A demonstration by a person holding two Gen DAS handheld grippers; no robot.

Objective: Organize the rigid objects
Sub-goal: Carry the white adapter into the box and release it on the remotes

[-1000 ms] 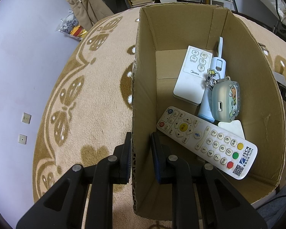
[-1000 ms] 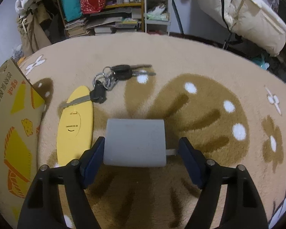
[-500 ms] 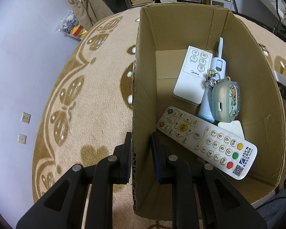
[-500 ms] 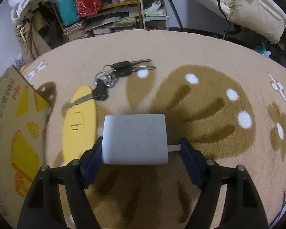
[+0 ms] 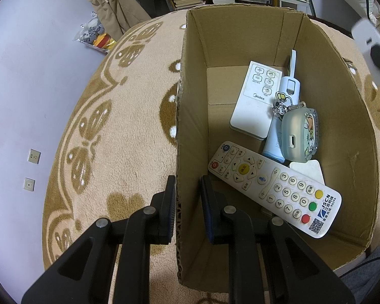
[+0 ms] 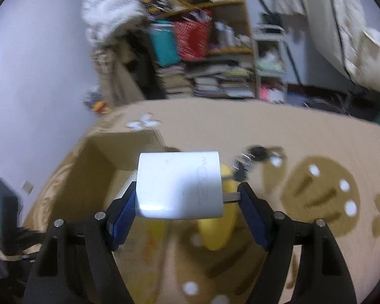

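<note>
My left gripper is shut on the left wall of an open cardboard box standing on the rug. Inside the box lie a white TV remote, a white Midea remote, a pale blue device and a grey earbud case with a keychain. My right gripper is shut on a white charger block, held in the air above the rug, near the box. The block also shows at the right edge of the left wrist view.
A yellow flat object and a bunch of keys lie on the beige patterned rug. Cluttered shelves with books stand behind the rug. A purple-white wall with sockets is at the left.
My right gripper has lifted the white charger block off the rug and swung it left toward the box; the view is blurred by motion. The left gripper has not moved.
</note>
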